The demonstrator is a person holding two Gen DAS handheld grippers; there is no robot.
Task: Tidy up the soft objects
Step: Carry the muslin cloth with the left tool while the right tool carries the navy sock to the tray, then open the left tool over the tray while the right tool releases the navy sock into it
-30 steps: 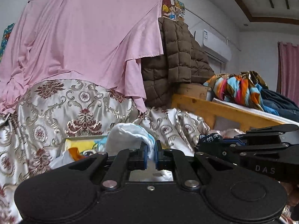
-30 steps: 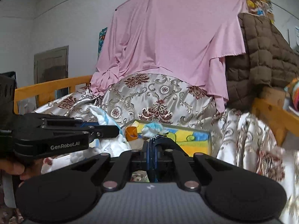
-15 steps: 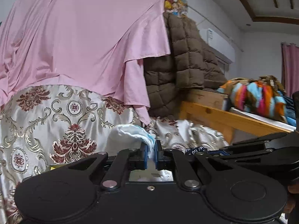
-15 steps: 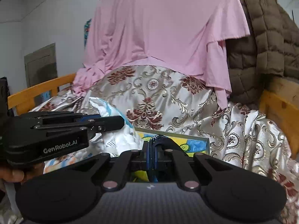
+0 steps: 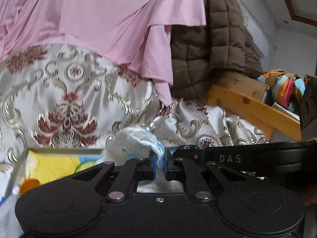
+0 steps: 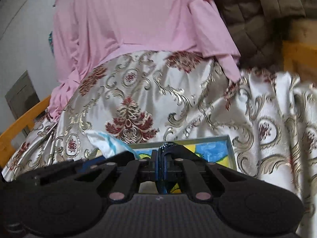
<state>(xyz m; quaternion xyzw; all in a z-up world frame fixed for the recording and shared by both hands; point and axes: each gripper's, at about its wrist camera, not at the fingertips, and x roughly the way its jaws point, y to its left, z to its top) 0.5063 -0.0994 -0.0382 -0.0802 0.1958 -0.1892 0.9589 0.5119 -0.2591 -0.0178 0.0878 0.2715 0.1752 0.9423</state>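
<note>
Left gripper (image 5: 160,159) is clamped tight on a scrunched white and light blue cloth (image 5: 134,145), with the fabric bunching up and out to the left of the pads. Right gripper (image 6: 162,158) is pinched on a dark blue patterned cloth (image 6: 168,145); only a small bit of it pokes out past the tips, so I can't tell what it is.

Just beyond both sits a shallow box (image 6: 230,150) with a bright yellow and blue picture inside, resting on the shiny floral bedspread (image 6: 198,103). Both cloths hang right over its near edge.

Farther back a pink sheet (image 5: 99,15) drapes over the bedspread. To the right there's a brown quilted jacket (image 5: 214,45), then a wooden bed rail (image 5: 253,109).
</note>
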